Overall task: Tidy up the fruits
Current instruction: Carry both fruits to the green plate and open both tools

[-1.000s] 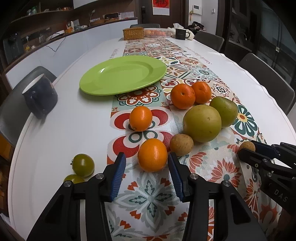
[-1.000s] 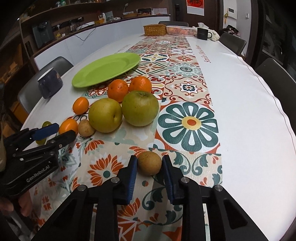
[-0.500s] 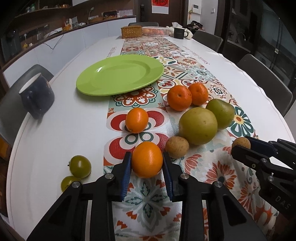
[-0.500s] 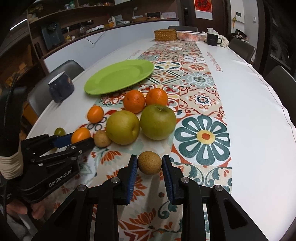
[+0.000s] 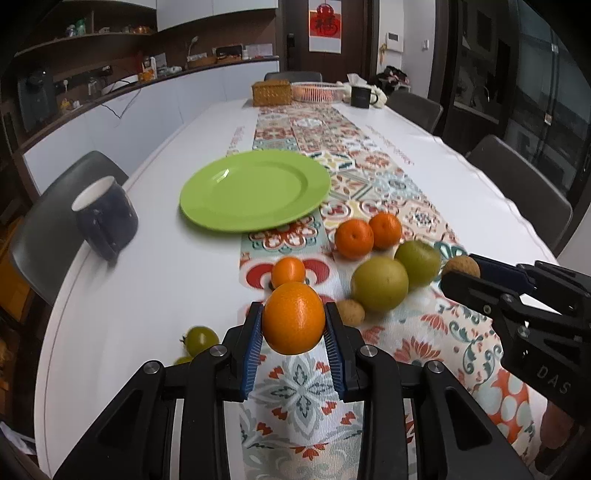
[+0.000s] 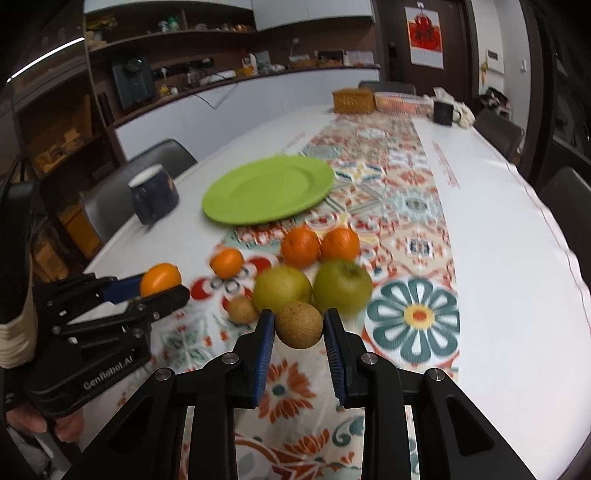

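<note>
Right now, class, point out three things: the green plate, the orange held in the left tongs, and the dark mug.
green plate (image 5: 255, 192), left wrist view, bare centre.
orange (image 5: 293, 318), left wrist view, front face.
dark mug (image 5: 107, 218), left wrist view, side wall.

Home dining room with open kitchen. Long white table (image 5: 155, 280) with patterned runner (image 5: 332, 147), grey dining chairs (image 5: 517, 177) along both sides. Ahead of the jaws: green plate (image 5: 255, 190), dark mug (image 5: 105, 218); far end has wicker basket (image 5: 271, 93). Beyond, left: white counter (image 5: 184, 96), wall shelves (image 6: 166, 33) with jars, red door hanging (image 5: 324, 23).
</note>
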The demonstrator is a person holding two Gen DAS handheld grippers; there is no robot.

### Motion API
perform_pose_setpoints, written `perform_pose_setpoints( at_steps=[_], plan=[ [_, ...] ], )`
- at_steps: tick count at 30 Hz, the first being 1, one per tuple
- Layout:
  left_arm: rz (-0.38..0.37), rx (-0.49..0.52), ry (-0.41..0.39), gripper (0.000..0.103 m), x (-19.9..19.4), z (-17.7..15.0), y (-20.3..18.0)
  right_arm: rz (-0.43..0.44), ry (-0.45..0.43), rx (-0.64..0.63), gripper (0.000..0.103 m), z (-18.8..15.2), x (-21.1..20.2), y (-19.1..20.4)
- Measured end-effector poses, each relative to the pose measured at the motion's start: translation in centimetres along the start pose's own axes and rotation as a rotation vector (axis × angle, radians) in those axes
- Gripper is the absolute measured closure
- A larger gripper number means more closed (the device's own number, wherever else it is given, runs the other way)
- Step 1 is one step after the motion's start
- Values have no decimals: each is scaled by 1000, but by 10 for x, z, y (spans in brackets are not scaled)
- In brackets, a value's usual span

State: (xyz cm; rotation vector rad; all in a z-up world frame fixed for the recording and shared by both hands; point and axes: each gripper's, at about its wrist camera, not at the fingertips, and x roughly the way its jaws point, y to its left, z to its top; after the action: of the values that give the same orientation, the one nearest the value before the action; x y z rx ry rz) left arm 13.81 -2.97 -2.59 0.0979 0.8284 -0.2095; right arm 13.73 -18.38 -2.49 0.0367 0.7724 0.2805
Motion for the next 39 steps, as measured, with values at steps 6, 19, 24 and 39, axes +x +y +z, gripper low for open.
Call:
perform_pose_setpoints(
  at_steps=[6, 19, 24, 39],
  plan=[
    [11, -1, -36, 71, -7, 24, 10, 47, -56, -22, 74, 30, -3, 4],
    [35, 15, -28, 71, 25, 88, 41, 125, -23, -70, 74, 115, 47, 15],
    [30, 25, 8, 71, 53, 109, 54, 133, 53, -68, 74, 138, 83, 17],
    [-22, -21, 187, 71, 131, 116, 81, 107, 281, -91, 74, 146, 186, 16]
  ],
)
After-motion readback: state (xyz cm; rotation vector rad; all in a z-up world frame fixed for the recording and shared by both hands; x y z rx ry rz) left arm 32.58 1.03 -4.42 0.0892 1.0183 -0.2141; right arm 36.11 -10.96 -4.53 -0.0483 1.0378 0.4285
